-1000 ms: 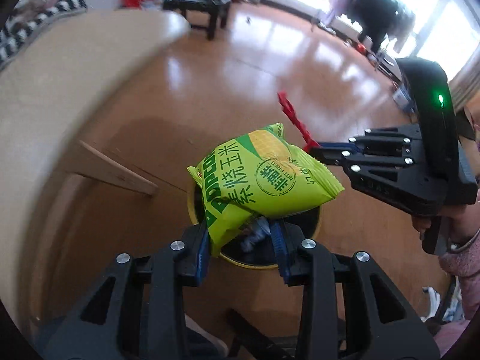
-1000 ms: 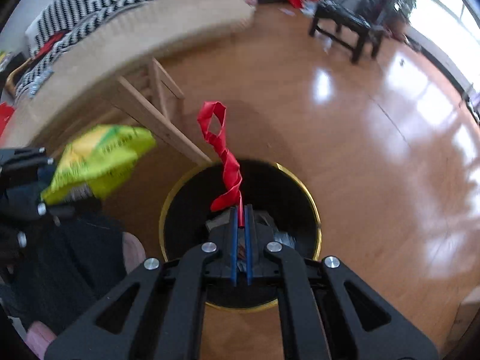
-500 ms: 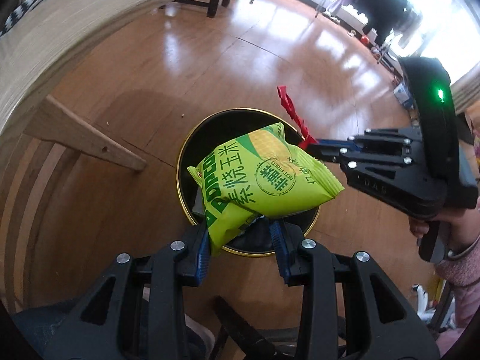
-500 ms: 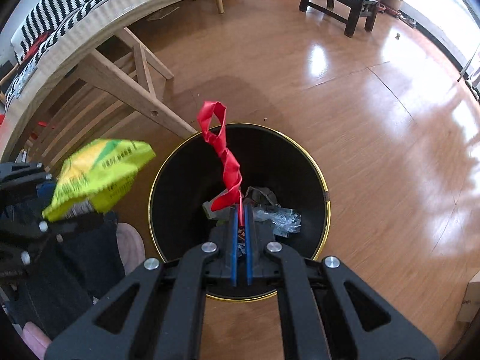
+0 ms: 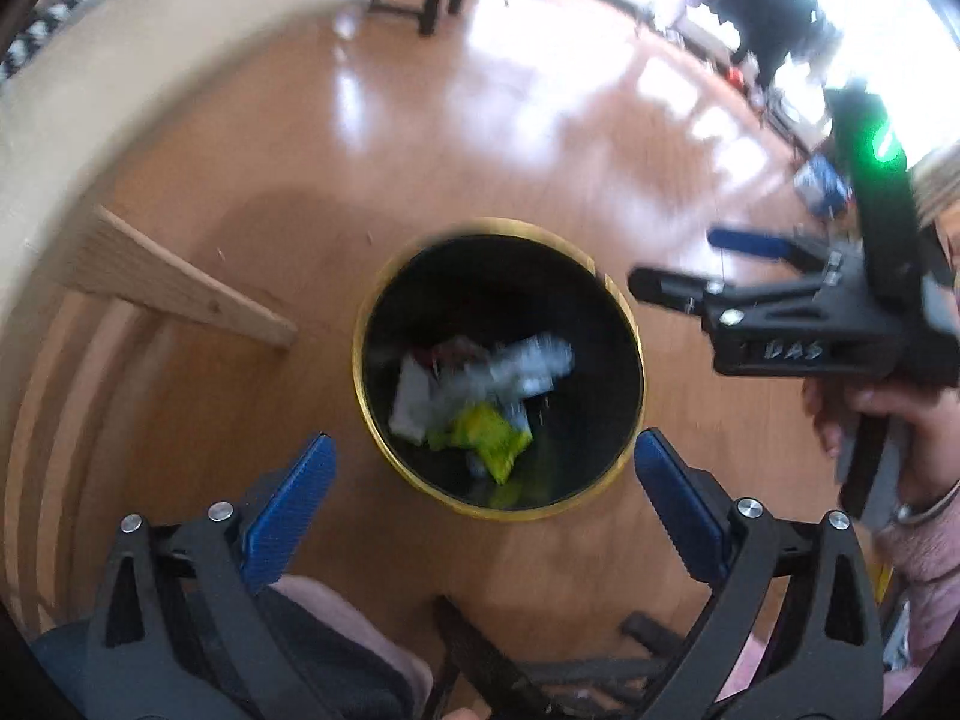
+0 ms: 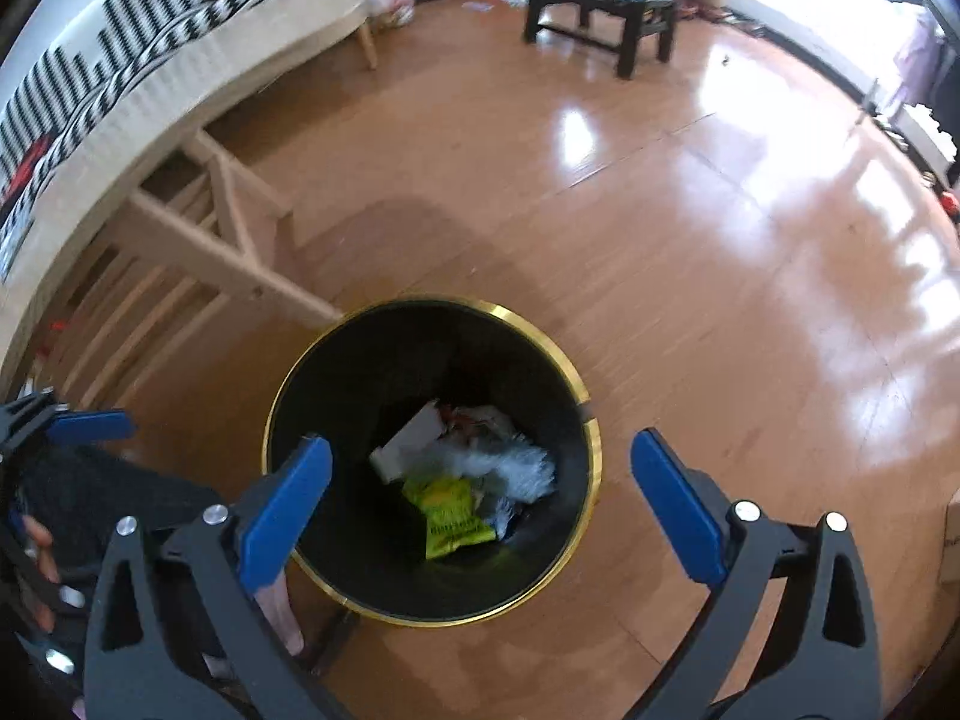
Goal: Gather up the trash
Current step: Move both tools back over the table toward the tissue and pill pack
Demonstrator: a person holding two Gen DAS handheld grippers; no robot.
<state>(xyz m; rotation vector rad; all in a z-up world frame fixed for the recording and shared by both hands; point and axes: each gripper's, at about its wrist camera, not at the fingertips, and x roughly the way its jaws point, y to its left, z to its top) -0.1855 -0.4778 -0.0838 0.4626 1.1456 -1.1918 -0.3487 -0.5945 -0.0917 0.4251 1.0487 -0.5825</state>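
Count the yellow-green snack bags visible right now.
1. The yellow-green snack bag lies at the bottom of the black bin, beside white wrappers. Others may be buried under that trash; neither tongs hold one.

The left hand-held gripper (image 5: 480,480) points steeply down, its jaws spread wide with nothing between the blue pads (image 5: 288,507); they have just been opening. The right hand-held gripper (image 6: 480,480) is tilted down the same way, jaws also just opened wide and empty. In the left view the right one sits off to the right, gripped by a hand (image 5: 900,426) in a pink sleeve (image 5: 924,546). The two are near each other, not touching.
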